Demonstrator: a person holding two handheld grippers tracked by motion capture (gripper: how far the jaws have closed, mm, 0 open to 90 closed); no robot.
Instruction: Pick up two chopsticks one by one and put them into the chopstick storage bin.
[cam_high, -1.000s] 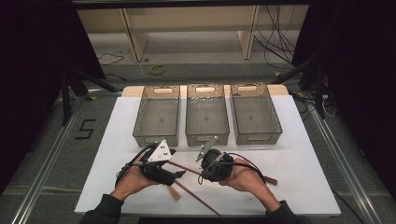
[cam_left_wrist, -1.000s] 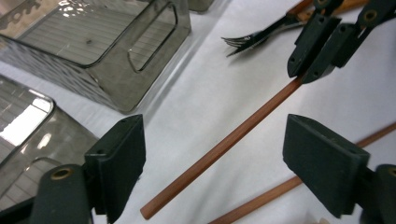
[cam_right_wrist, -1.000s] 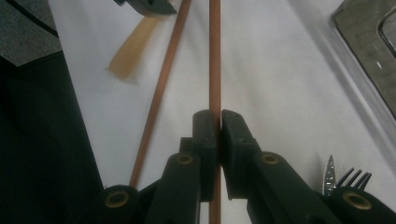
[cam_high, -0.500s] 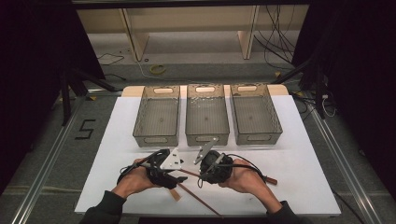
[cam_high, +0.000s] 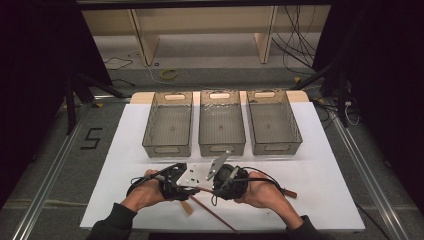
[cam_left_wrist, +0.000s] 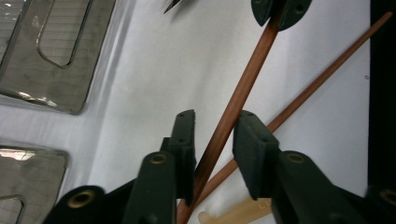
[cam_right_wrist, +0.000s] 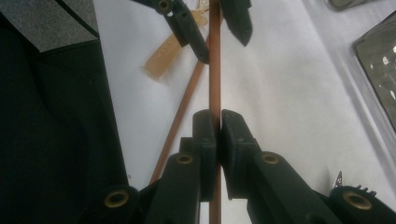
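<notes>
Counting sticks: two reddish-brown wooden chopsticks — one raised between my grippers (cam_right_wrist: 214, 70), the other lying on the sheet (cam_left_wrist: 322, 77) — slim, round and smooth.
Pale piece: one short cream-coloured flat stick (cam_right_wrist: 164, 55), lying near me just beside the lying chopstick.
Bins: three smoky see-through plastic bins, rectangular with cut-out handles — left (cam_high: 168, 125), middle (cam_high: 222, 122), right (cam_high: 273, 121) — side by side at the far part of the sheet.
Surface: one white sheet (cam_high: 330, 165), smooth and matte, over the table.
Right gripper (cam_right_wrist: 218, 122): clenched — my black pads press the raised chopstick from both sides, at the near middle of the sheet.
Left gripper (cam_left_wrist: 212, 130): jaws have just been closing around the same chopstick; it runs between them, touching or nearly touching the left pad, with a clear gap to the right pad — not gripped.
Jaw pads: four, blocky, matte black.
</notes>
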